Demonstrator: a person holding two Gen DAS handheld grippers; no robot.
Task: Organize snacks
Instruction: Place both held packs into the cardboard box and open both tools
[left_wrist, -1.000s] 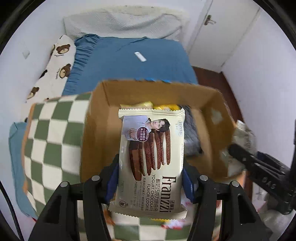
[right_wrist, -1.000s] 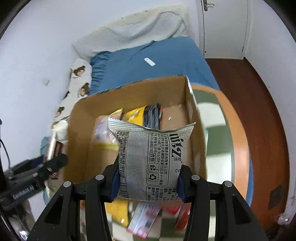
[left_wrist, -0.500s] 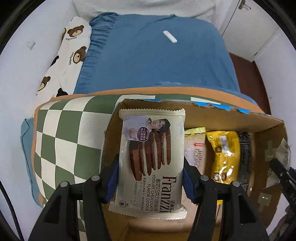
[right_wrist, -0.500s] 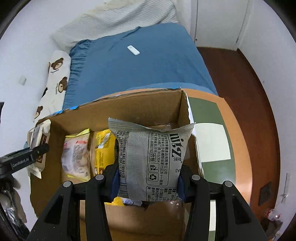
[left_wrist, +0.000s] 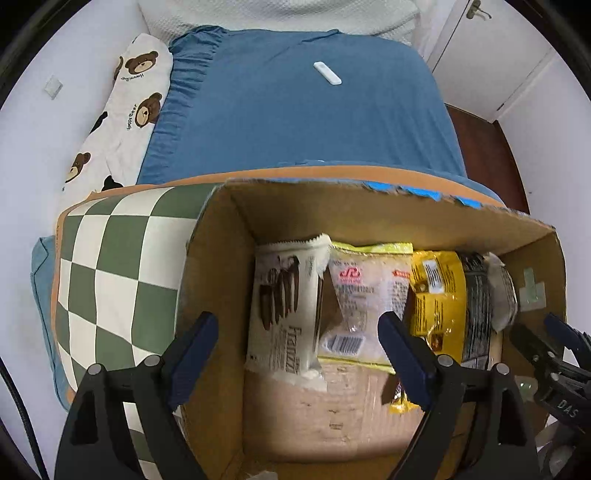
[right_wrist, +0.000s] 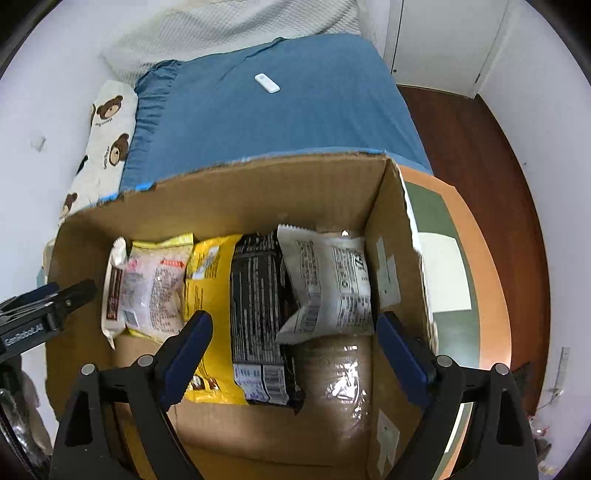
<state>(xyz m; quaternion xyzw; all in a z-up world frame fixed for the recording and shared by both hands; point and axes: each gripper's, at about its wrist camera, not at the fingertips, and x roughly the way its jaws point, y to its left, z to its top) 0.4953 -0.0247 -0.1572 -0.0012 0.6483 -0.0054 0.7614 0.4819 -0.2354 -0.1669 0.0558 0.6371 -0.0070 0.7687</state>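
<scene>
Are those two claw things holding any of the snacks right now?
No. The left gripper and right gripper are both open and empty, above the cardboard box.

Under your left tool (left_wrist: 297, 343) & right tool (right_wrist: 293, 343): cardboard box (left_wrist: 218, 295), matt brown, rough torn top edge w/ blue tape bits; glossy clear tape on its floor. Packets inside are plastic film: cream cookie pack (left_wrist: 284, 306) satin, clear-ish pack (left_wrist: 354, 295) shiny, yellow bag (right_wrist: 208, 295) glossy, black pack (right_wrist: 255, 295) glossy, grey-white pack (right_wrist: 328, 284) crinkled. Tool fingers (left_wrist: 192, 354): matt black plastic, blue pads. Table cover (left_wrist: 103, 266) left of the box: smooth checked cloth. Bed sheet (left_wrist: 295, 122) beyond: matt blue fabric.
</scene>
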